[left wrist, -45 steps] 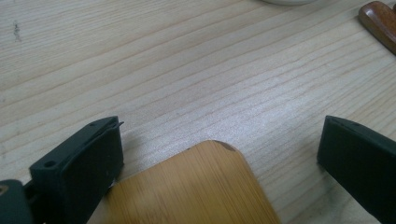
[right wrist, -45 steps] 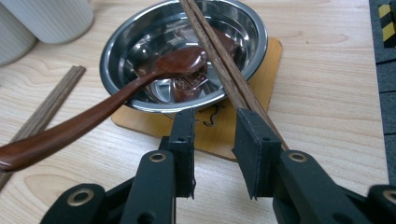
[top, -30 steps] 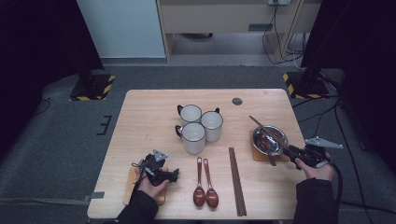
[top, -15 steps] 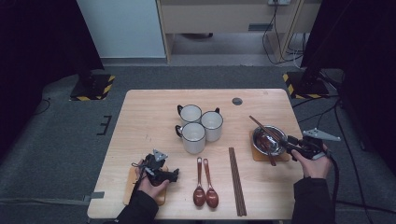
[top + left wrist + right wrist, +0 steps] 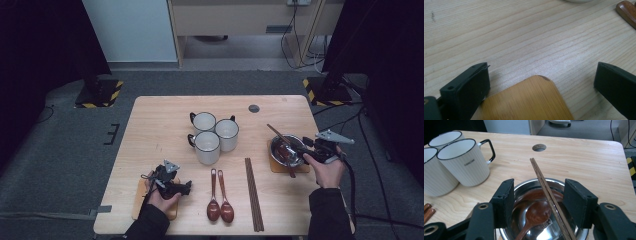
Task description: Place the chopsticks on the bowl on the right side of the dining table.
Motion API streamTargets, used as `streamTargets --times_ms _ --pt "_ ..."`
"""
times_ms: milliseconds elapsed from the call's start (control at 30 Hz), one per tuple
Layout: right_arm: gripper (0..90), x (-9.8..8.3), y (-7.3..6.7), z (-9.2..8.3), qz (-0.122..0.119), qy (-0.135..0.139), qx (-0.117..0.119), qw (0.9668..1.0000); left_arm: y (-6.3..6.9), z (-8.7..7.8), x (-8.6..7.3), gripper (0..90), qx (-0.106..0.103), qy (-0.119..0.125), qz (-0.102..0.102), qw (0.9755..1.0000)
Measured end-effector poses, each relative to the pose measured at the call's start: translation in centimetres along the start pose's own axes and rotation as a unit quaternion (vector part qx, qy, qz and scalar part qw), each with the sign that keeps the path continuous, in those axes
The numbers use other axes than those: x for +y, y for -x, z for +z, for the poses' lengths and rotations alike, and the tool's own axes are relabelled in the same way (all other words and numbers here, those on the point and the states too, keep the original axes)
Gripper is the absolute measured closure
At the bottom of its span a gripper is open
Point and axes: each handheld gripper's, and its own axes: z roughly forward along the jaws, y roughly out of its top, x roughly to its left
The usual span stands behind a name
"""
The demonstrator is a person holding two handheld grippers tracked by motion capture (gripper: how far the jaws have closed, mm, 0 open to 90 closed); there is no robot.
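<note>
A steel bowl (image 5: 278,161) sits on a wooden coaster at the table's right. Inside it lies a wooden spoon (image 5: 537,215), and a pair of dark chopsticks (image 5: 544,180) rests across its rim (image 5: 524,183). My right gripper (image 5: 311,146) is at the bowl's right edge, pointing over it. Its jaws have just been opening and now stand on either side of the chopsticks (image 5: 280,135) without touching them (image 5: 540,192). My left gripper (image 5: 186,187) hovers low at the front left, open (image 5: 542,67), over the corner of a bamboo coaster (image 5: 529,100).
Three white mugs (image 5: 212,135) cluster at the table's middle; one (image 5: 464,162) stands close to the bowl's left. Two wooden spoons (image 5: 219,197) and a second pair of chopsticks (image 5: 253,195) lie near the front edge. A round cable hole (image 5: 254,108) is at the back.
My right hand has shifted a little toward the table's far side beside the bowl, and its jaws have widened. The left hand and everything on the table have stayed put.
</note>
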Motion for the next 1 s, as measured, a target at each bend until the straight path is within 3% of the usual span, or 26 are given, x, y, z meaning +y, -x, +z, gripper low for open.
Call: streamTargets --times_ms 333,1000 --pt "37.9 0.9 0.1 1.5 -0.002 0.009 -0.004 0.9999 0.0 0.0 0.0 0.0 0.000 0.000 0.000 1.0000" --pt "35.9 0.4 0.4 5.2 -0.001 -0.048 -0.015 0.9987 0.0 0.0 0.0 0.0 0.000 0.000 0.000 1.0000"
